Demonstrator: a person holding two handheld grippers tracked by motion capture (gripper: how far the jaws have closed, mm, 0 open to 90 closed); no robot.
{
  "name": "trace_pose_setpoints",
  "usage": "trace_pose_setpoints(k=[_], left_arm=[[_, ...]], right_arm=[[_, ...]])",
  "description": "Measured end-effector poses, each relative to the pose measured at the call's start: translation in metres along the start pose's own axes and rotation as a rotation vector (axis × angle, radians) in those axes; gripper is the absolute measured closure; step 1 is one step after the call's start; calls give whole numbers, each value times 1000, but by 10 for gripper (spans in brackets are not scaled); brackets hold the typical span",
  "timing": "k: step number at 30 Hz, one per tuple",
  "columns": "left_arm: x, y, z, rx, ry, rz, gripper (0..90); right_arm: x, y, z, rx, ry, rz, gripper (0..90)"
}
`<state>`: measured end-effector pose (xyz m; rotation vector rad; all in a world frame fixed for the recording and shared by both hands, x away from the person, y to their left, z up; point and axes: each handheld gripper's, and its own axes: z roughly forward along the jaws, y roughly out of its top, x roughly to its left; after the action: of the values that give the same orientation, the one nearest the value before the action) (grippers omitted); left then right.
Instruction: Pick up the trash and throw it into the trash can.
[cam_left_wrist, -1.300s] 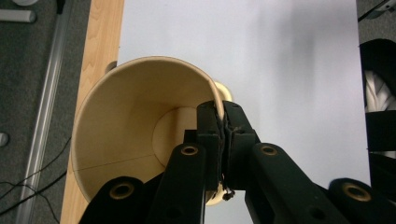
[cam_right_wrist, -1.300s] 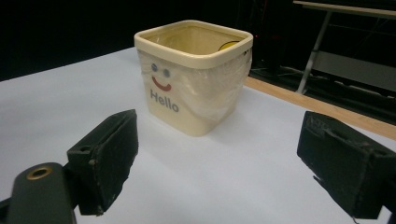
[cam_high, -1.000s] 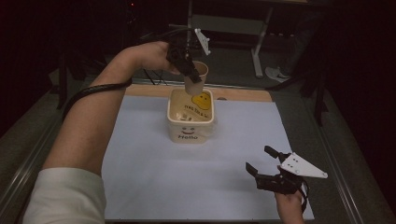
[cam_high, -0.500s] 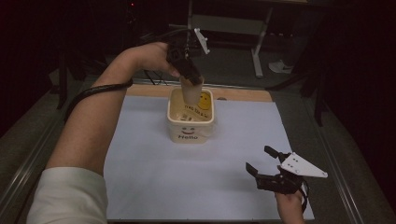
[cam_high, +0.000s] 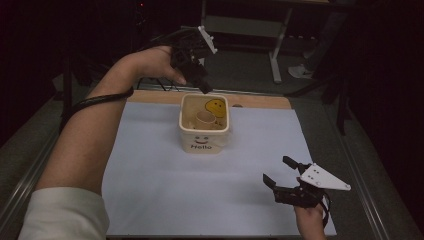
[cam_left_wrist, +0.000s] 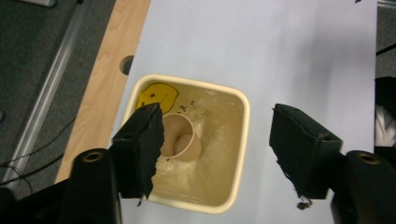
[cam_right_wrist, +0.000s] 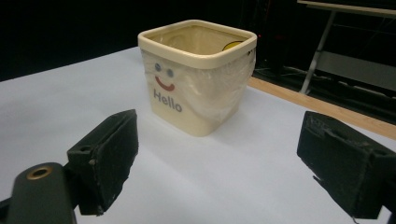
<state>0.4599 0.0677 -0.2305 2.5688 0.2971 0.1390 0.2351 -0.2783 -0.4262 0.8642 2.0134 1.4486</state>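
A cream square bin (cam_high: 202, 142) with a smiley face and "Hello" on its front stands at the far middle of the white mat. A brown paper cup (cam_high: 204, 119) lies inside it on the clear liner. My left gripper (cam_high: 200, 82) hovers just above the bin's far rim, pointing down. Its jaws have just been opening and nothing is between them. In the left gripper view the cup (cam_left_wrist: 184, 140) sits in the bin (cam_left_wrist: 245, 140) below my left gripper (cam_left_wrist: 217, 114). My right gripper (cam_high: 278, 170) rests open at the near right, facing the bin (cam_right_wrist: 187, 100).
The white mat (cam_high: 150, 165) covers most of the table. A wooden strip (cam_high: 260, 102) with a round hole runs along its far edge. Metal rails (cam_high: 30, 170) line the sides. A desk frame (cam_high: 275, 55) stands behind.
My left gripper has opened and let go of the paper cup, which dropped into the bin. The right gripper has stayed still.
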Motion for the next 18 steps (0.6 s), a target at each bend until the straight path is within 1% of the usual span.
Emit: trace_pose_setpoints(k=[1, 2, 3, 4, 5, 6, 7, 8, 9, 10, 11, 12, 13, 14, 15, 16, 17, 18], left_arm=[[-1, -1, 0, -5, -1, -2, 267], [-2, -3, 0, -10, -3, -6, 226], [-2, -4, 1, -8, -6, -22, 183], [-2, -5, 0, -8, -21, -27, 154], [-3, -7, -1, -12, -17, -27, 111], [-4, -8, -2, -17, -20, -29, 104], [-4, -10, -3, -24, -36, -33, 80], [-5, -12, -4, -27, -35, -25, 29], [-7, -14, -4, -22, -22, -13, 25], [-9, -16, -3, -16, 1, -4, 24], [-9, -18, -3, -15, -2, -25, 24], [-9, -21, -3, -26, -20, -36, 24], [-11, -25, -4, -38, -12, -34, 24], [-11, -26, -4, -43, -13, -42, 24], [-12, -28, -5, -61, -19, -51, 24], [-13, -31, -6, -79, -20, -51, 24], [-13, -31, -6, -79, -20, -51, 24], [-17, -38, -10, -106, -10, -51, 24]], right_arm=[[0, 0, 0, -1, -3, -2, 125], [0, 0, 0, -2, -3, -1, 125], [0, 0, 0, -1, -4, -2, 125], [0, 0, 1, 1, -4, -2, 125], [0, 0, 1, 1, -5, -2, 125], [0, 0, 1, 0, -6, -2, 125], [0, 0, 1, 1, -6, 0, 125], [0, 0, 1, 1, -6, 0, 125], [0, 0, 1, 1, -5, 1, 125], [0, 0, 2, 3, -4, -3, 125], [1, 0, 2, 4, -5, -3, 125], [1, 0, 2, 3, -4, -3, 126], [0, 0, 2, 4, -3, -1, 126], [1, 0, 2, 3, -4, -1, 125], [1, 0, 2, 3, -3, -2, 125], [1, 0, 2, 4, -1, 1, 125], [1, 0, 2, 4, -1, 1, 125], [1, 0, 2, 4, -3, 0, 126]])
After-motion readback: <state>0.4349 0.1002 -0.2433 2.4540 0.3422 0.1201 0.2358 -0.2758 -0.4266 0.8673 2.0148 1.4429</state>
